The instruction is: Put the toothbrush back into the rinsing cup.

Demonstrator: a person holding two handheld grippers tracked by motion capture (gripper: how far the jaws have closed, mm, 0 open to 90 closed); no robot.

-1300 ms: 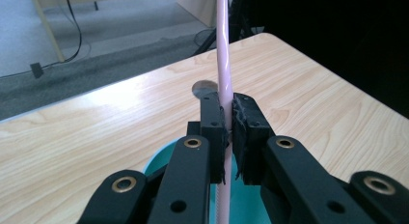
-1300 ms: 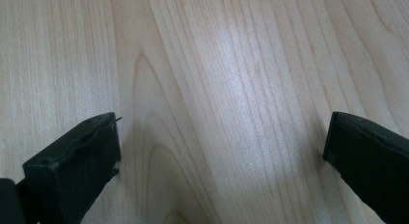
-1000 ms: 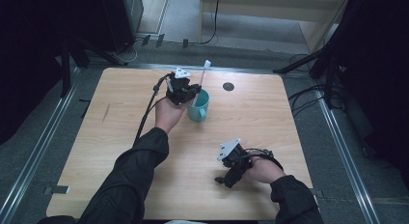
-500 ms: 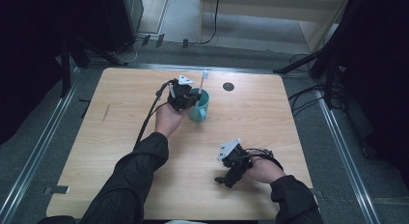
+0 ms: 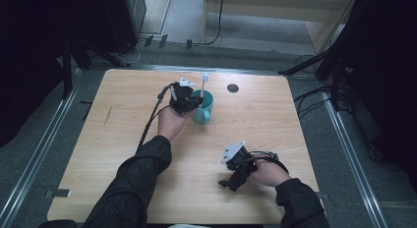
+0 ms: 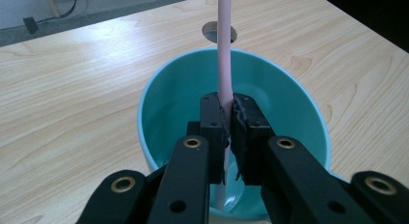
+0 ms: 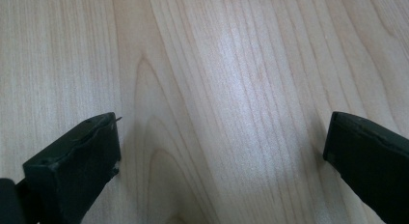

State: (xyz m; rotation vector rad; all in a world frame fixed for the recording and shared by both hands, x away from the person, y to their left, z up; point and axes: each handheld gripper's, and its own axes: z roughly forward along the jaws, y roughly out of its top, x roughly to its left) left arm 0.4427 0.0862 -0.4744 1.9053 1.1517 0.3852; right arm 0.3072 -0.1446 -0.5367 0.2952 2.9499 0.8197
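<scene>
Left gripper (image 6: pixel 228 119) clamped tight on pink toothbrush (image 6: pixel 224 55) handle, right over teal cup (image 6: pixel 164 89). Toothbrush upright, lower end down inside cup, bristle head (image 5: pixel 205 78) sticking up past rim. Cup sits on wooden table (image 5: pixel 275 115), just beside small dark hole (image 5: pixel 233 88). Right gripper (image 5: pixel 231 181) well apart from cup, toward person's side, jaws wide open, nothing between them, bare wood underneath.
</scene>
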